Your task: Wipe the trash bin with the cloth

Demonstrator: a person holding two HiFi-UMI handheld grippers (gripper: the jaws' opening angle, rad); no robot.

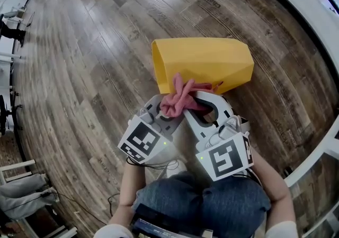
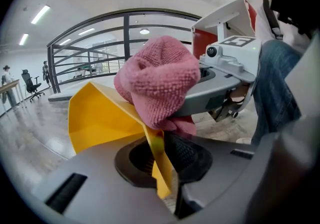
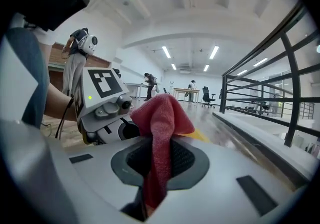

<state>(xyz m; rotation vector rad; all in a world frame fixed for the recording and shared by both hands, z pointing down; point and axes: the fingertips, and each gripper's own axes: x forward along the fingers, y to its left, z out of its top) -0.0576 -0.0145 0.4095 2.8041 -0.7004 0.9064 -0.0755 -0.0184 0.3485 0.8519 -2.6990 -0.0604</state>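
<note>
The yellow trash bin (image 1: 204, 62) lies on its side on the wooden floor (image 1: 95, 46). The left gripper (image 1: 154, 105) pinches the bin's rim between narrow jaws. The right gripper (image 1: 200, 102) clamps the pink cloth (image 1: 179, 99), which is bunched at the bin's mouth. I judge the wiping is only starting; next the cloth must press on the wall and slide along it.

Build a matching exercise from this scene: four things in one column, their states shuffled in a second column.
Column one:
1. trash bin
2. cloth
3. left gripper
4. right gripper

Column two:
A. clamps pink fabric
B. lies on its side on the floor
C. pink and bunched up
D. clamps a yellow rim

Pairs: 1-B, 2-C, 3-D, 4-A
</note>
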